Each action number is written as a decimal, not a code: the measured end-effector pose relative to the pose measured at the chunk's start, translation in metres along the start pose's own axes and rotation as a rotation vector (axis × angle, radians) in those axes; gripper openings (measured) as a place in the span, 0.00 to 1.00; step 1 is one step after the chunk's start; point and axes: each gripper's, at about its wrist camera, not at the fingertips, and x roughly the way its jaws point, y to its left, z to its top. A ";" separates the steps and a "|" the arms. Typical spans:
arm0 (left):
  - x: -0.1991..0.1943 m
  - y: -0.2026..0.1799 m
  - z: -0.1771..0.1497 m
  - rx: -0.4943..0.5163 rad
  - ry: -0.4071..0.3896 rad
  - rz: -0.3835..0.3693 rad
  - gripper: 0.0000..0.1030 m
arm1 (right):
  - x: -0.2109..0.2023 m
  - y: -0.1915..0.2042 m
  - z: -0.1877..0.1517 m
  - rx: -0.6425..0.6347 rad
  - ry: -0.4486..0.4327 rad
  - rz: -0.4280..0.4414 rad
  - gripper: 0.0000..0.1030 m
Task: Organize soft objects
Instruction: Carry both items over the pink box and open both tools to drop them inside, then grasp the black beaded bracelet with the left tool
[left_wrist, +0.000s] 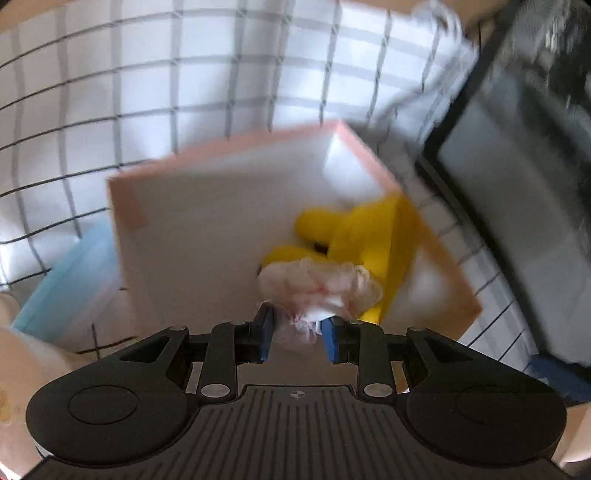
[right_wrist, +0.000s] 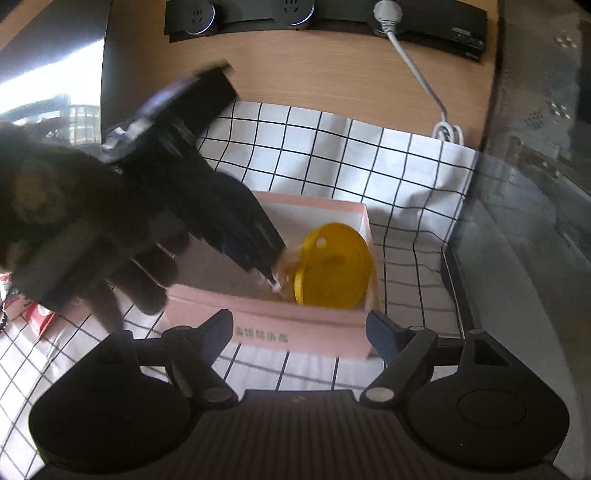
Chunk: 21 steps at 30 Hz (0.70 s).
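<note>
The left gripper (left_wrist: 298, 334) has its jaws clamped on a pale pink fluffy soft piece (left_wrist: 319, 286), held over the pink box (left_wrist: 155, 192) and touching the yellow plush toy (left_wrist: 364, 236) that lies inside the box's right end. The right gripper (right_wrist: 301, 334) hangs with jaws spread wide and nothing between them, just in front of the pink box. The box sits on a white checked cloth (right_wrist: 369, 155) over the wooden tabletop (right_wrist: 332, 77).

Your wooden desk (right_wrist: 332, 85) carries a white grid-patterned cloth (right_wrist: 406, 177); on the cloth, just ahead of your right fingers (right_wrist: 218, 332), sits the pink box (right_wrist: 295, 332).
</note>
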 end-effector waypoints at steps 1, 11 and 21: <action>0.004 -0.006 0.000 0.037 0.017 0.049 0.31 | -0.002 -0.001 -0.001 0.005 0.000 -0.002 0.77; -0.055 -0.014 -0.002 0.142 -0.060 0.143 0.32 | -0.009 -0.003 -0.008 0.018 0.003 0.000 0.77; -0.190 0.046 -0.093 -0.027 -0.517 0.091 0.32 | -0.001 0.026 0.000 0.020 -0.026 0.127 0.77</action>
